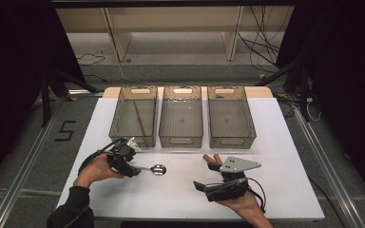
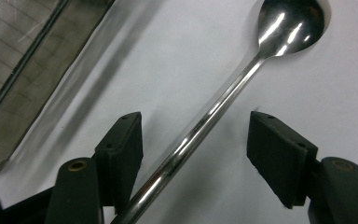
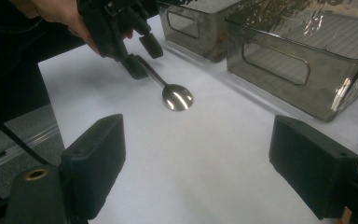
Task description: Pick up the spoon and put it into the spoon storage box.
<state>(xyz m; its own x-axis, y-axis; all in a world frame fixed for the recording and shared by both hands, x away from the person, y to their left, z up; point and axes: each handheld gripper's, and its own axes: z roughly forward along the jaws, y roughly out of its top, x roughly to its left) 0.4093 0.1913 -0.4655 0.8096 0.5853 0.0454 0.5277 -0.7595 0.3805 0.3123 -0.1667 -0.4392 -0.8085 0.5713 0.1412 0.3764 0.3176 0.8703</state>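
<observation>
Left gripper view: left gripper [image 2: 193,147] jaws spread, spoon [image 2: 223,95] handle running diagonally between them, pads not yet pressing; bowl lies ahead on the white table [image 1: 138,197]; right gripper [image 3: 205,168] well apart, jaws wide with nothing between; three bins [image 1: 181,115] beyond; left hand clearly nearer.
</observation>
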